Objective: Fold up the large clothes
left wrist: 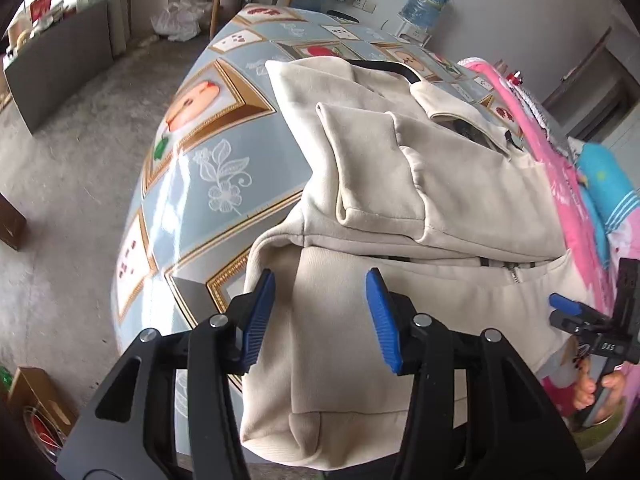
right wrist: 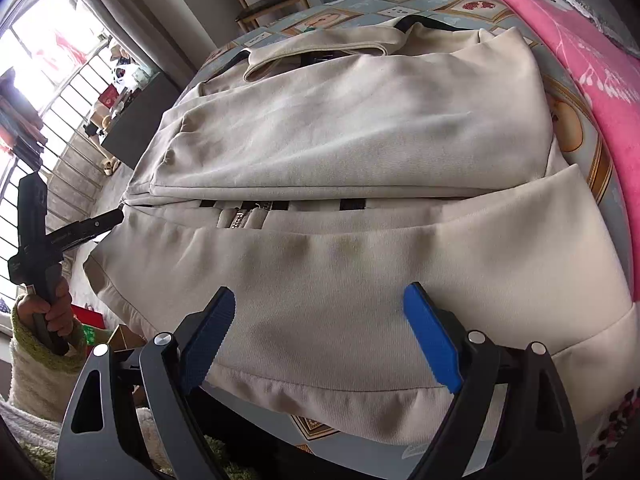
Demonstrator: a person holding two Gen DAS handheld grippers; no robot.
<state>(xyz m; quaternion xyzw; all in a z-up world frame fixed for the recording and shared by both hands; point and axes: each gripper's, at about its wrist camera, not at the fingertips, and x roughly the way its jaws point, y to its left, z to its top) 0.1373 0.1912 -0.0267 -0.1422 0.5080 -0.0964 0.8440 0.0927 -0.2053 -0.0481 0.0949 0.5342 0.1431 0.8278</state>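
Your left hand-held gripper (left wrist: 320, 316) hovers over the near-left corner of the jacket (left wrist: 420, 184), blue pads apart, nothing pinched. Your right hand-held gripper (right wrist: 318, 336) stands wide open above the near hem (right wrist: 320, 396), also empty. The jacket lies on the counter (left wrist: 192, 184), its sleeves already folded in over the body, the near half flat and overhanging the counter edge a little. The likely step is the cross fold: take both near corners low at the hem, catching every layer, lift together and level, and lay the hem up to the collar (right wrist: 316, 46) at the far end. Uneven lifting will skew the fold.
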